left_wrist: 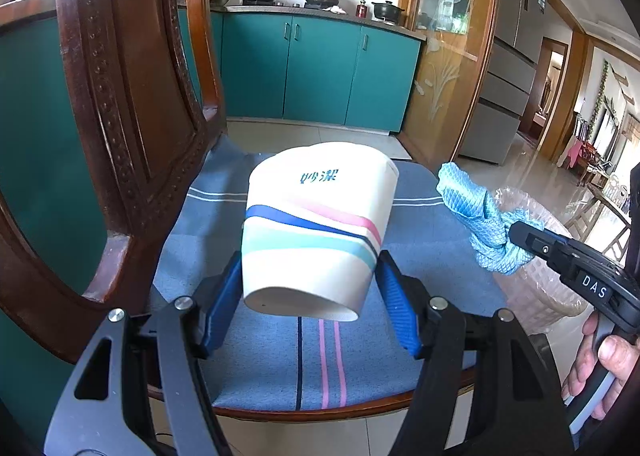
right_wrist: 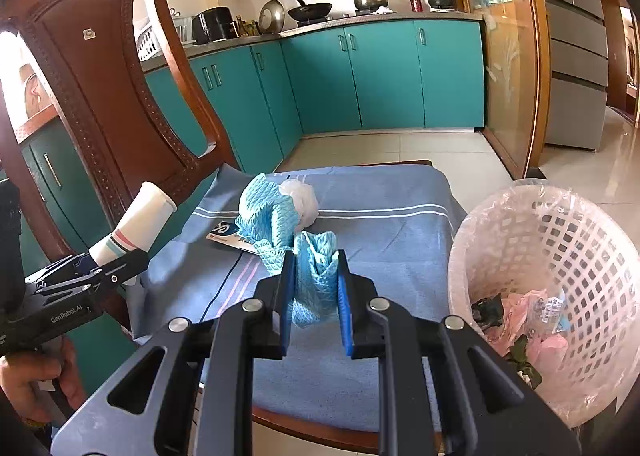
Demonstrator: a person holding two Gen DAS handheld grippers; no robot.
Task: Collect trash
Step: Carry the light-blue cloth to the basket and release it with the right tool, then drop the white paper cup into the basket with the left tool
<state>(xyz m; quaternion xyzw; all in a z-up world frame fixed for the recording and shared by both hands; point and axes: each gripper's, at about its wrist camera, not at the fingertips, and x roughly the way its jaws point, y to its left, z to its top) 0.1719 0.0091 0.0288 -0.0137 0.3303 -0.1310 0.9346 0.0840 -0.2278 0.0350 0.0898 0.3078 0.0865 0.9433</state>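
My left gripper [left_wrist: 310, 276] is shut on a white paper cup [left_wrist: 316, 224] with blue, pink and teal stripes, held above the blue chair cushion [left_wrist: 280, 356]; it also shows in the right wrist view [right_wrist: 136, 224]. My right gripper [right_wrist: 316, 276] is shut on a light blue cloth [right_wrist: 276, 220] that hangs over the cushion; the cloth also shows in the left wrist view [left_wrist: 476, 212]. A white crumpled wad [right_wrist: 302, 198] and a printed card [right_wrist: 232, 238] lie on the cushion behind the cloth.
A pink-white mesh basket [right_wrist: 560, 240] lined with plastic stands right of the chair and holds trash. The carved wooden chair back [right_wrist: 100, 96] rises at left. Teal kitchen cabinets [right_wrist: 380, 76] stand behind, across tiled floor.
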